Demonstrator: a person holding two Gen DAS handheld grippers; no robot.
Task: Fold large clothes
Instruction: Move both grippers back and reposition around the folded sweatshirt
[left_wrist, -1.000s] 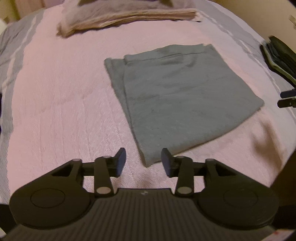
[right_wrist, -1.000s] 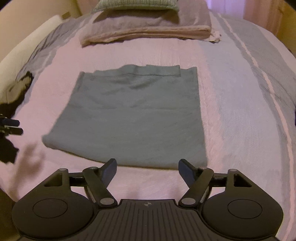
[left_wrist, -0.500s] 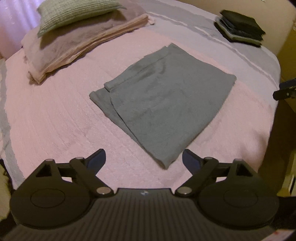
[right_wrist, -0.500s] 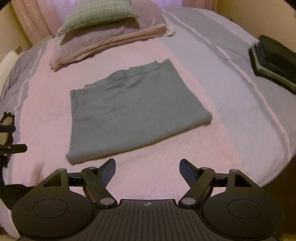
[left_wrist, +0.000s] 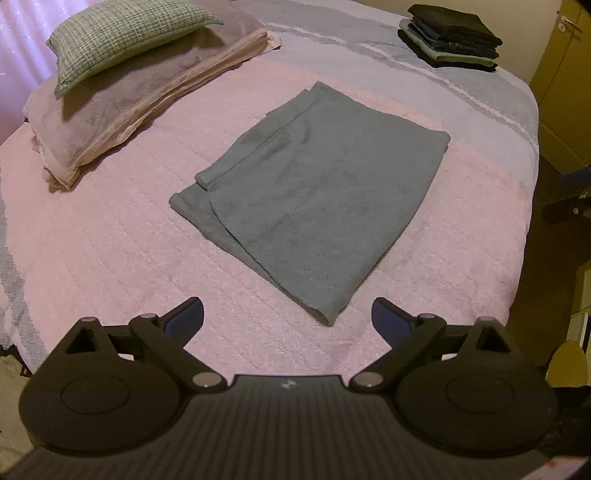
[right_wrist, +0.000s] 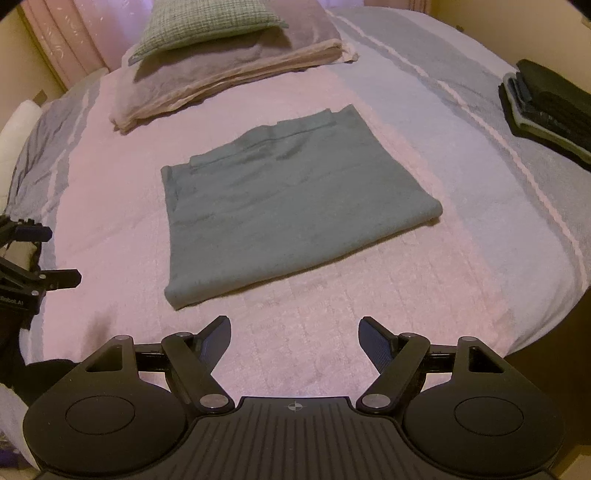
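The folded grey garment (left_wrist: 317, 192) is seen flat on the bed (left_wrist: 110, 236), its near corner just ahead of the left gripper (left_wrist: 288, 317), whose jaws have just been opened wide and empty, while the right gripper (right_wrist: 293, 334), likewise spread and empty, is held further back.

A: What does the garment look like?

B: A grey-green garment (left_wrist: 317, 192), soft and slightly fuzzy, folded into a flat, roughly rectangular packet several layers thick.

A: Where does it lie?

B: In the middle of the pink bedspread (left_wrist: 110, 240), nothing touching it. From the right wrist view (right_wrist: 280, 206) it runs from about eight o'clock up toward one o'clock.

A: Is the fold neat?

B: Mostly. The top face is smooth with faint creases. Along the far edge a narrow band like a hem shows, and on the nine o'clock side a lower layer sticks out past the top one.
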